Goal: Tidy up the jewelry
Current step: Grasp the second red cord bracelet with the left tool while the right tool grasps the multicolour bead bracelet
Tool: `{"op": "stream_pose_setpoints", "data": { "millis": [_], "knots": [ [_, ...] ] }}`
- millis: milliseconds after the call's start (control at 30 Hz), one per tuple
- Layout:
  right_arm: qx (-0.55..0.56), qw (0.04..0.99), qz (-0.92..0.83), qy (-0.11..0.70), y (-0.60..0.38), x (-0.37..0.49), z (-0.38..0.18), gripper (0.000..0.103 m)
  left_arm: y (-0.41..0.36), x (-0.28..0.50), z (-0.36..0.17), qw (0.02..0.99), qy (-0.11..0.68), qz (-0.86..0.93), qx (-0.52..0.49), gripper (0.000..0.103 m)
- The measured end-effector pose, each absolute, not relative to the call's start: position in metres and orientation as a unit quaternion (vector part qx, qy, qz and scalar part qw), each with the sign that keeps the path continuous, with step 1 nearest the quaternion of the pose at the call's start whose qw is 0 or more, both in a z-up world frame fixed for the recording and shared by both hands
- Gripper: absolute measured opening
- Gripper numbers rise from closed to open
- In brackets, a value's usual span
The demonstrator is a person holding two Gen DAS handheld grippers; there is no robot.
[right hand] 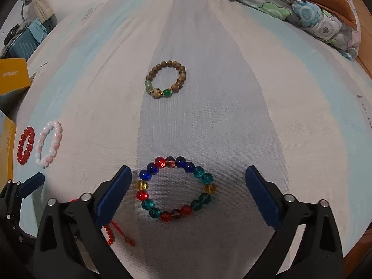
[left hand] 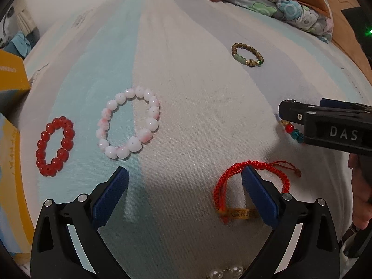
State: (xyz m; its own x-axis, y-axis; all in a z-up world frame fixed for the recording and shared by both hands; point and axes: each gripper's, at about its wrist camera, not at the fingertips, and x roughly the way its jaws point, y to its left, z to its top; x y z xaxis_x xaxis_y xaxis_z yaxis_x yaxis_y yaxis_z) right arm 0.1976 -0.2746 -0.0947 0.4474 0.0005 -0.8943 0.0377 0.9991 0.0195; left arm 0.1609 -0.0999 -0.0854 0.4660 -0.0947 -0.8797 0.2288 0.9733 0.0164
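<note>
Several bracelets lie on a pale striped bedsheet point(left hand: 186, 46). At the left are a red bead bracelet point(left hand: 55, 146) and a white-pink bead bracelet point(left hand: 129, 122). A brown wooden bead bracelet point(right hand: 165, 79) lies further back. A red woven cord bracelet point(left hand: 253, 186) lies under my left gripper's right finger. My left gripper point(left hand: 184, 184) is open and empty. A multicoloured glass bead bracelet point(right hand: 174, 188) lies between the open fingers of my right gripper point(right hand: 188, 186), which holds nothing. The right gripper also shows in the left wrist view point(left hand: 325, 125).
Yellow boxes point(left hand: 11, 79) stand at the left edge of the bed. A flowered quilt and an orange pillow point(right hand: 302, 2) lie at the back right. Pearl-like beads point(left hand: 226, 272) show at the bottom of the left wrist view.
</note>
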Motion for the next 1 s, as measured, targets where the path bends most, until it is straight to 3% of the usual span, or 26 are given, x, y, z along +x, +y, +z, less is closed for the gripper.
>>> {"op": "stream_pose_setpoints", "data": {
  "millis": [233,533,633,700,767,1000],
  "knots": [
    [0.018,0.847,-0.006,0.531,-0.272,0.199,-0.102,0.066,-0.107,0.155,-0.086,0.857,0.500,-0.103,0.071,0.080],
    [0.032,0.849,-0.007,0.528,-0.275,0.194,-0.099,0.031,-0.108,0.148,-0.081,0.855,0.501,-0.116,0.067,0.045],
    [0.033,0.849,-0.011,0.528,-0.276,0.194,-0.099,0.021,-0.107,0.148,-0.079,0.854,0.502,-0.117,0.066,0.029],
    [0.035,0.849,-0.010,0.526,-0.277,0.195,-0.098,0.018,-0.104,0.149,-0.079,0.855,0.502,-0.115,0.063,0.011],
    [0.042,0.850,-0.009,0.525,-0.279,0.195,-0.098,0.018,-0.101,0.150,-0.078,0.855,0.501,-0.116,0.059,0.005],
    [0.049,0.856,-0.013,0.515,-0.283,0.194,-0.092,0.017,-0.098,0.148,-0.071,0.859,0.494,-0.121,0.053,0.004]
  ]
}}
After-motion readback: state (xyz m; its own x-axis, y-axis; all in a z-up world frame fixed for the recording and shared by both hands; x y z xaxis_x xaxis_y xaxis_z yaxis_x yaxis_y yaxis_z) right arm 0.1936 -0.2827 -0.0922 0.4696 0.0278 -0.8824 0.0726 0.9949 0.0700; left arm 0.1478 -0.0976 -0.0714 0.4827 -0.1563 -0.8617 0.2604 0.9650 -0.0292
